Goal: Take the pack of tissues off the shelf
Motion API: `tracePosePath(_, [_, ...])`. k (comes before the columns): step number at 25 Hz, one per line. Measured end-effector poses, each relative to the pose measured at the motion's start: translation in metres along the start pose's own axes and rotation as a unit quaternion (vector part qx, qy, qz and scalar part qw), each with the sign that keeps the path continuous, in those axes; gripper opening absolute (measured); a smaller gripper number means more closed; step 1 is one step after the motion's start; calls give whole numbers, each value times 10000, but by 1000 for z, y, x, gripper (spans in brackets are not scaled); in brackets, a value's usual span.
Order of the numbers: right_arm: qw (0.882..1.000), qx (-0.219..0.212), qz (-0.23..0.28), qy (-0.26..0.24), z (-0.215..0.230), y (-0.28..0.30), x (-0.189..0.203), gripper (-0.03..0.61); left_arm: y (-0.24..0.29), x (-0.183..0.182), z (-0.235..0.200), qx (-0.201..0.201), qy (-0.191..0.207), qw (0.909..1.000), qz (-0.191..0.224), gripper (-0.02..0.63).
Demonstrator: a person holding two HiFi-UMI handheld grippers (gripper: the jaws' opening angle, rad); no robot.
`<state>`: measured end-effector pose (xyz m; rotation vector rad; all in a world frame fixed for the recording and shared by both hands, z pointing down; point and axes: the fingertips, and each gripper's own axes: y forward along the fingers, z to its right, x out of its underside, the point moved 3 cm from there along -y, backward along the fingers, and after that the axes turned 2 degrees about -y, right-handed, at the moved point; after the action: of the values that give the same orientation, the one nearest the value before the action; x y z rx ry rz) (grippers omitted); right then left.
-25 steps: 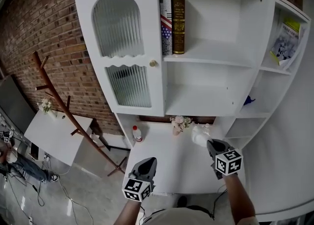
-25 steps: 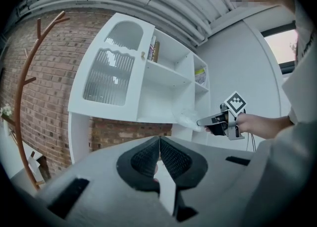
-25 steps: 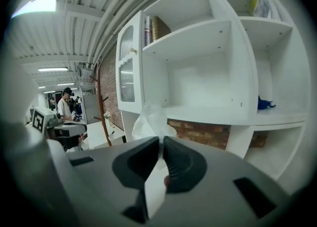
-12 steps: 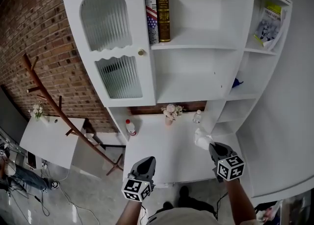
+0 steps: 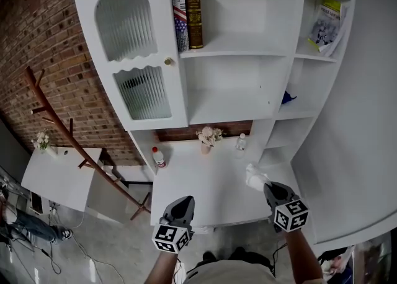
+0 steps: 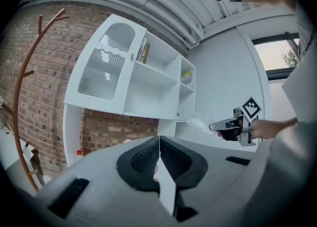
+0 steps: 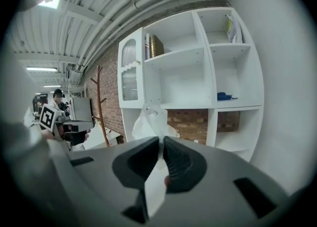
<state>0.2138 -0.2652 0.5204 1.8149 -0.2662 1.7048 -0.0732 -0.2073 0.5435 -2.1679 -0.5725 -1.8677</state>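
Observation:
The pack of tissues (image 5: 255,178), a crinkly clear-white packet, sticks out from my right gripper (image 5: 268,188), whose jaws are shut on it above the white desk (image 5: 205,190). In the right gripper view the pack of tissues (image 7: 150,122) stands up between the closed pads, in front of the white shelf unit (image 7: 198,62). My left gripper (image 5: 180,209) hangs at the desk's front edge, jaws shut with nothing in them. The left gripper view shows the right gripper (image 6: 218,126) holding the pack of tissues (image 6: 198,122) off to the right.
The white shelf unit (image 5: 242,53) holds two books (image 5: 186,16) up top, a magazine (image 5: 325,25) at the upper right and a blue object (image 5: 287,98). A vase of flowers (image 5: 208,137), a small bottle (image 5: 240,143) and a red-capped bottle (image 5: 159,157) stand on the desk. A wooden coat rack (image 5: 68,134) leans at the left.
The view has pulled back from the shelf unit, which now sits higher and further left in frame. My right gripper still carries the tissue pack; both grippers keep their places in the frame.

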Motion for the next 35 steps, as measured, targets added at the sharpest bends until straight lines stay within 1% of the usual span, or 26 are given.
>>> tracePosePath(10, [9999, -93, 130, 37, 38, -13, 7, 40, 3, 3, 20, -377, -17, 9993, 36, 26])
tracePosePath(18, [9994, -148, 311, 94, 58, -20, 14, 40, 3, 5, 34, -550, -3, 9984, 105, 26])
tracePosePath(26, [9989, -184, 433, -28, 66, -24, 10, 40, 11, 2, 39, -626, -18, 9979, 160, 26])
tracePosePath(35, [9982, -246, 551, 46, 69, -23, 1, 39, 19, -1, 43, -610, 6, 9980, 159, 26])
